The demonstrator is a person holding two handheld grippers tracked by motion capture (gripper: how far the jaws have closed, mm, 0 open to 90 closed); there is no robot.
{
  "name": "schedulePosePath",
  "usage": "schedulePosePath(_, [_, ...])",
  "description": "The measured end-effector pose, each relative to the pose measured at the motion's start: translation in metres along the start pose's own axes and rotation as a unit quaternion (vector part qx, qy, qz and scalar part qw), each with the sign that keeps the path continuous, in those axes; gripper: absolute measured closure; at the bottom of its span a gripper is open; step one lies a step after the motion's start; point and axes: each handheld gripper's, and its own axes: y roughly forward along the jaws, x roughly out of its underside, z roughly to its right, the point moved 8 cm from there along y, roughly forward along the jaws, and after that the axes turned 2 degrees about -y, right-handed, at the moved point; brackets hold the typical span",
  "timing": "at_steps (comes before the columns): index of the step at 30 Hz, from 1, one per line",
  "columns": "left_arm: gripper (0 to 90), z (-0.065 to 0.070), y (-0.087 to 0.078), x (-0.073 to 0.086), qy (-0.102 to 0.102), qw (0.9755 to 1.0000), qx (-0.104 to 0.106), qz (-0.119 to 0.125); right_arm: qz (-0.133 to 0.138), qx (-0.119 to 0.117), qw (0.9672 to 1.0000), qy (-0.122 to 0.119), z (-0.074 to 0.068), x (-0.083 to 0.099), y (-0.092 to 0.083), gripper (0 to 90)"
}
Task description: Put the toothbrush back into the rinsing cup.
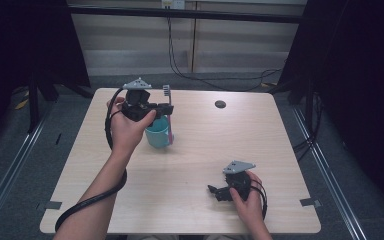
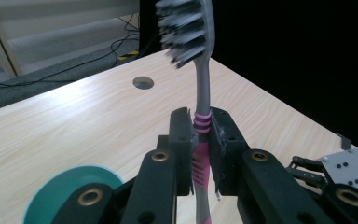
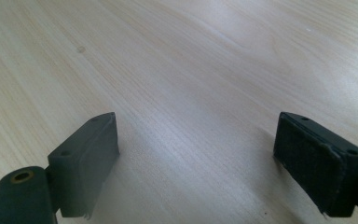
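Note:
My left gripper (image 2: pixel 202 135) is shut on a toothbrush (image 2: pixel 200 88) with a grey neck and a pink ribbed handle, held upright with its bristles at the top. In the high view that gripper (image 1: pixel 166 106) hangs just above a teal cup (image 1: pixel 158 134) at the table's back left, and the toothbrush (image 1: pixel 169 115) reaches down past the cup's right side. The cup's rim (image 2: pixel 70 186) appears at the lower left of the left gripper view. My right gripper (image 3: pixel 196 154) stands open over bare table; it rests low near the front right (image 1: pixel 214 190).
The light wooden table (image 1: pixel 200 150) has a round cable hole (image 1: pixel 220 104) at the back right of centre. Black cables hang by the wall behind. Dark frames and curtains flank both sides. The right gripper's grey plate (image 2: pixel 349 168) appears at the edge of the left gripper view.

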Motion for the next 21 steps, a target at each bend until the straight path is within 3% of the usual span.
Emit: schedulePosePath(21, [80.8,-0.029,0.002,-0.014,-0.005,0.9994,-0.033,0.008,0.000,0.000,1.0000,0.001,0.000,0.000,0.000,13.2])
